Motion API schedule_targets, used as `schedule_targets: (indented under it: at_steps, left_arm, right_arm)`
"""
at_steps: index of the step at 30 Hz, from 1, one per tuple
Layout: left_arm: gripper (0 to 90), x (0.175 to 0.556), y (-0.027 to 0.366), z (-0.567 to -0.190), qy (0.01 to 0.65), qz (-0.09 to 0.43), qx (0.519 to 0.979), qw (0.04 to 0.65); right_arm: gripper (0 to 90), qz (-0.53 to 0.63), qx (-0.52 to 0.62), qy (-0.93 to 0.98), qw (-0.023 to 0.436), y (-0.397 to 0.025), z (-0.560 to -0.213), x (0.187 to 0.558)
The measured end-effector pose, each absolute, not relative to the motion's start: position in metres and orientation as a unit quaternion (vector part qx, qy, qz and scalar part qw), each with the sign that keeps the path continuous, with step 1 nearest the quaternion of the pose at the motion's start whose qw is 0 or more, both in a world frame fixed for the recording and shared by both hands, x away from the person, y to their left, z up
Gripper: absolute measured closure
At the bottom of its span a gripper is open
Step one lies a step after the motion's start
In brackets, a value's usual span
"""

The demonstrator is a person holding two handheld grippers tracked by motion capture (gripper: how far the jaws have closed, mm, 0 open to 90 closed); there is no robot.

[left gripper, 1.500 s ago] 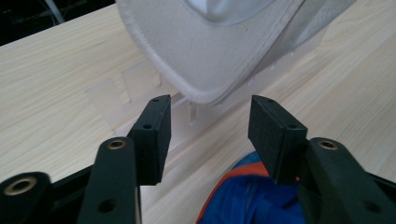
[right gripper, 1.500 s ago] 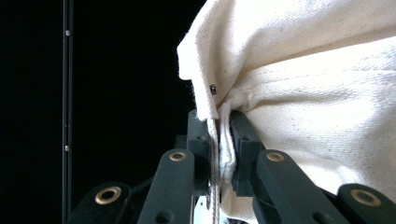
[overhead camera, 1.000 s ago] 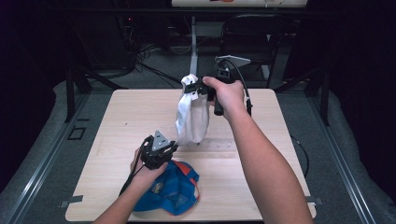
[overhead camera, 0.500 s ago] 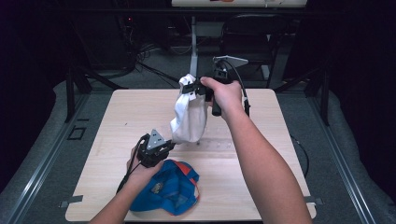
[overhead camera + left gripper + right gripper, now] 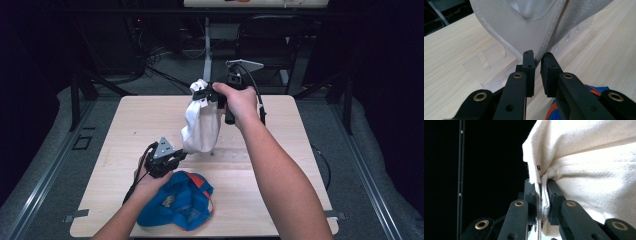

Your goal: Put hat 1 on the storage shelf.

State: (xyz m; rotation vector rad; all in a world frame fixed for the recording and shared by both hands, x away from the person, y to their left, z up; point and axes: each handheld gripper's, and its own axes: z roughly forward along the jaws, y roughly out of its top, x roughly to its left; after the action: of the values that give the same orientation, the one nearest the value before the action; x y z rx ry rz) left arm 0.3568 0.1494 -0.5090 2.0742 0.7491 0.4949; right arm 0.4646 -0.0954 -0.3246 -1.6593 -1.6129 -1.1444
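Held a white cloth bag [image 5: 201, 125] up over the wooden table [image 5: 125, 125] by its top edge, pinched in the right gripper [image 5: 204, 93]. Hung down with its bottom corner at the tip of the left gripper [image 5: 176, 157], contact too small to judge. Lay just beside that hand: a blue and orange cap [image 5: 177, 200], near the table's front edge.

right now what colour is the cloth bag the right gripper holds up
Off-white, plain cream cloth bag, clearest in the right gripper view.
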Motion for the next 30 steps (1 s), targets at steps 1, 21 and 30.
schedule_targets:
  at_steps: [1, 21, 30]
  left_arm:
    - [82.7, 0.356, 0.149, -0.51, 0.298, 0.2, 0.831, 0.426]
    - [85.3, 0.351, 0.16, -0.526, 0.366, 0.173, 0.806, 0.432]
    - [85.6, 0.351, 0.16, -0.53, 0.378, 0.159, 0.807, 0.425]
  right_arm:
    - [81.2, -0.426, -0.618, -0.6, 0.277, -0.095, -0.325, 0.465]
    - [81.2, -0.402, -0.617, -0.616, 0.28, -0.083, -0.343, 0.466]
    - [81.1, -0.396, -0.619, -0.618, 0.279, -0.083, -0.351, 0.466]
